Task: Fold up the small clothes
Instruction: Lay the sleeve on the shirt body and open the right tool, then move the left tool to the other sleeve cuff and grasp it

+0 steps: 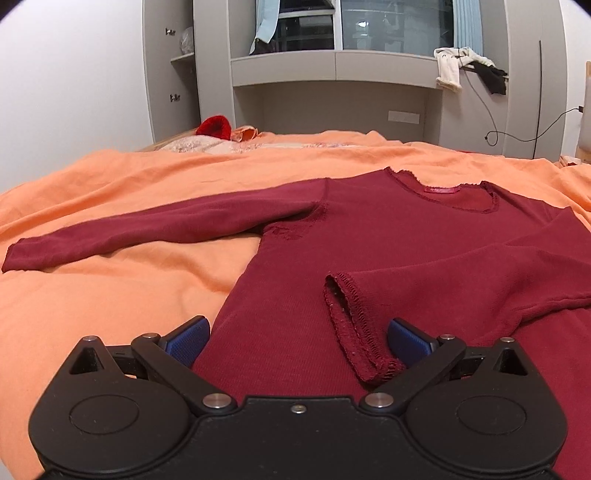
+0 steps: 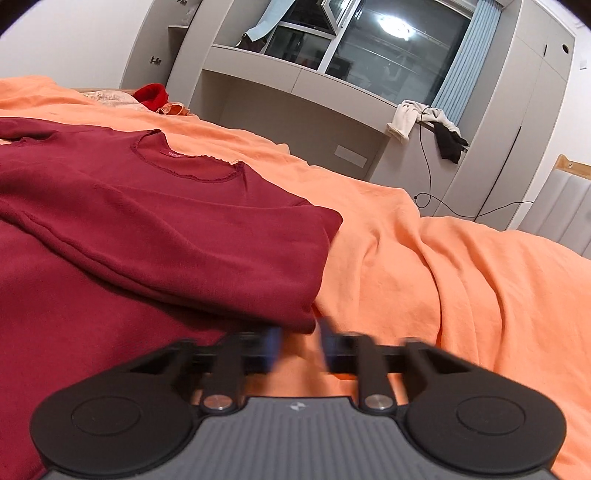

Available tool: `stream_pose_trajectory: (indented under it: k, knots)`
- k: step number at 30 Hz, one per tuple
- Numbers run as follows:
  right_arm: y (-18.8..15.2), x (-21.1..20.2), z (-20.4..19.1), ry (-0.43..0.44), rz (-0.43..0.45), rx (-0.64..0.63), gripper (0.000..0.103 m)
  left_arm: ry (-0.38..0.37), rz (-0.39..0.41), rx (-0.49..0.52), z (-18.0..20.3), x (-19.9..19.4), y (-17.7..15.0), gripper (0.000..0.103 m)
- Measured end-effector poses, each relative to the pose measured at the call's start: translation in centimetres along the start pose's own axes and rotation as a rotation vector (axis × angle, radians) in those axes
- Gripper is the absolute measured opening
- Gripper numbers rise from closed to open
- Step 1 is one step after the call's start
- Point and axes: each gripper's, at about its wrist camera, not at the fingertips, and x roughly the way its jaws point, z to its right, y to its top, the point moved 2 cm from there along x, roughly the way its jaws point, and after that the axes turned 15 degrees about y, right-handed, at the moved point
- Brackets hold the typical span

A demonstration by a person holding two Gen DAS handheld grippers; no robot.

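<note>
The dark red top [image 1: 369,236] lies flat on the orange bedcover [image 1: 110,295], its folded-in cuff [image 1: 354,325] between the left gripper [image 1: 297,341]'s spread fingers, the outstretched sleeve [image 1: 147,229] running crosswise ahead-left, nearer it than the right gripper [image 2: 301,347] (blurred, fingers apart, holding nothing).

One dark red long-sleeved shirt [image 1: 388,240] across the middle of the frame, two sleeves. One orange bed cover [image 1: 110,295] beneath. One bright red knitted item [image 1: 214,126] at upper left, beside one small orange cloth [image 1: 245,133]. Two garments over the rail at upper right: one cream [image 1: 448,66], one black [image 1: 493,77]. Two blue curtains [image 1: 467,26] along the top. One window [image 1: 395,22]. One cable [image 1: 517,138] at right.
</note>
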Motion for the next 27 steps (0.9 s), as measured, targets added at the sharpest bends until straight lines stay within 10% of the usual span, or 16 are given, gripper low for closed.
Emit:
stream_pose_trajectory:
  k: [17,27]
  knots:
    - [-0.2,-1.0,2.3,0.030,0.017,0.197,0.011,-0.011,0.035,0.105,0.8,-0.8,-0.6,0.102]
    - [-0.1,-4.1,2.6,0.059,0.071,0.248,0.075,-0.034,0.006,-0.124,-3.1,-0.8,0.1,0.102]
